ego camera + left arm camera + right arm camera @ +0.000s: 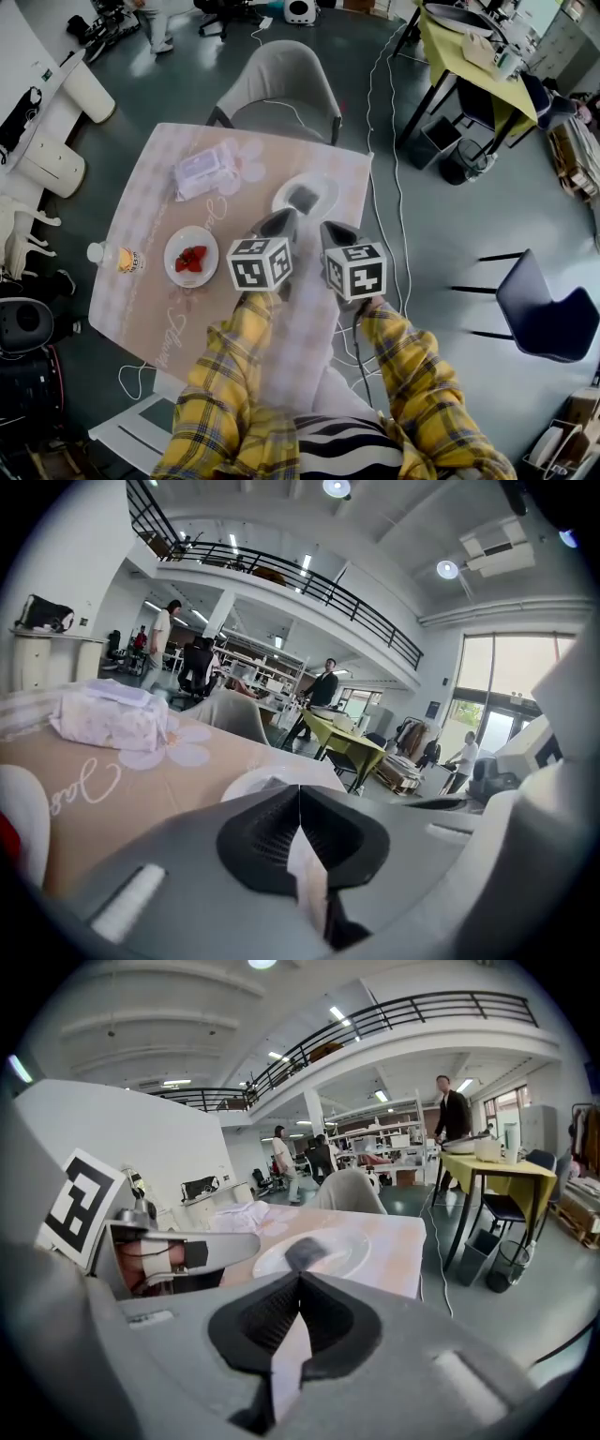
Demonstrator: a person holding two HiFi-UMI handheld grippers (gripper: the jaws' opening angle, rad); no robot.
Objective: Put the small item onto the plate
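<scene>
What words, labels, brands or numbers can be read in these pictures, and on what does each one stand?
No text can be read for certain.
Tablecloth: cursive writing, too blurred to read.
Wipes pack: print too small to read.
Bottle: orange label, too small to read.
Marker cubes: black square patterns, no letters.

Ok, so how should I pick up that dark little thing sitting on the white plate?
Come straight down and pinch the dark item across two opposite edges. It looks low and squarish, lying flat in the middle of the plate, whose raised rim would likely block a sideways approach.
</scene>
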